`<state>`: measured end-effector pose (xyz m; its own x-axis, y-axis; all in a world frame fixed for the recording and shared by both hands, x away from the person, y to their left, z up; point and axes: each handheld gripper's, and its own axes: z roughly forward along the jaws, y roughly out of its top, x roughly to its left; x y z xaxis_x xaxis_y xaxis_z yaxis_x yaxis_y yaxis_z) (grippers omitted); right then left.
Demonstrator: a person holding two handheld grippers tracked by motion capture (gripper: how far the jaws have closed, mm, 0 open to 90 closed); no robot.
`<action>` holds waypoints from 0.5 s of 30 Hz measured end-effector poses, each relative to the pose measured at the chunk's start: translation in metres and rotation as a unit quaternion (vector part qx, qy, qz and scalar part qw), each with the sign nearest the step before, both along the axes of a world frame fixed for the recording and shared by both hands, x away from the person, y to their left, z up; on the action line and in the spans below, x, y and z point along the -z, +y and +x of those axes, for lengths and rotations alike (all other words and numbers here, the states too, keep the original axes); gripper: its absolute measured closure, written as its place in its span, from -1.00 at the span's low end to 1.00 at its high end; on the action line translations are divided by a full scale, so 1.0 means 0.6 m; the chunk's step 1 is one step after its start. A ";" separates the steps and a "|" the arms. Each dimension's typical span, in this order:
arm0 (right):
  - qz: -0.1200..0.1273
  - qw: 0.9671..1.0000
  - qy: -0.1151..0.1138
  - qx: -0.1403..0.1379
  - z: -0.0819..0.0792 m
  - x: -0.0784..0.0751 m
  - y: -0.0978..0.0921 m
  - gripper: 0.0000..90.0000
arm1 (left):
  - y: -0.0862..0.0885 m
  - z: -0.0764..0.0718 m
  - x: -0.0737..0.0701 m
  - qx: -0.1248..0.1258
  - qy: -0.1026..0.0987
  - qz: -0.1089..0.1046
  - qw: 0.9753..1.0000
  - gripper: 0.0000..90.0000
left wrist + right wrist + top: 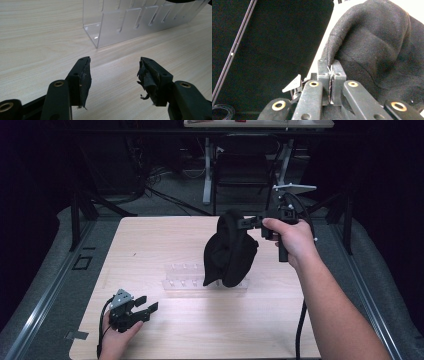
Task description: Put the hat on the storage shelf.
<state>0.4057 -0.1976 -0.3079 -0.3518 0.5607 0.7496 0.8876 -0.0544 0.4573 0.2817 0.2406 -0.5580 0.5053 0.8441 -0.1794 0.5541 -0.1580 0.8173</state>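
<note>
A black cloth bag (227, 252) hangs in the air over the middle of the wooden table (150, 240). My right gripper (250, 222) is shut on its upper edge, held sideways by a hand at the right. In the right gripper view the jaws (331, 72) pinch a fold of the black fabric (374, 45). A clear acrylic rack (185, 277) with slots lies on the table, the bag's lower end hanging over its right part. My left gripper (147, 304) rests low at the front left, open and holding nothing. Ahead of its jaws (113, 72) stands the clear rack (130, 20).
The table has bare wood on the left and along the front. Black tripod legs (80, 215) stand beyond the far left corner and a dark chair (242, 167) stands behind the table. A cable (300, 325) trails from the right gripper down past the forearm.
</note>
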 end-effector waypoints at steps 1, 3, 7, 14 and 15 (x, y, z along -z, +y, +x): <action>0.001 1.000 0.000 0.001 0.000 0.000 0.000 0.97 | 0.000 0.000 0.000 0.000 0.000 0.000 1.000 -0.04; -0.001 1.000 0.001 0.001 0.001 0.002 0.000 0.97 | 0.000 0.000 0.000 0.001 0.000 0.000 1.000 -0.04; -0.004 1.000 0.002 0.001 0.002 0.005 0.001 0.96 | -0.001 0.000 0.000 0.002 0.000 0.001 1.000 -0.04; -0.008 1.000 0.003 0.000 0.003 0.010 0.011 0.96 | -0.004 0.000 0.000 0.001 -0.001 0.002 1.000 -0.04; -0.006 1.000 0.002 -0.001 0.003 0.010 0.012 0.96 | -0.004 0.000 0.000 0.001 -0.002 0.002 1.000 -0.04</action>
<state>0.4077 -0.1904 -0.3136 -0.3493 0.5699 0.7438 0.8897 -0.0474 0.4542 0.2819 0.2381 -0.5582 0.5081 0.8434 -0.1748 0.5505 -0.1619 0.8190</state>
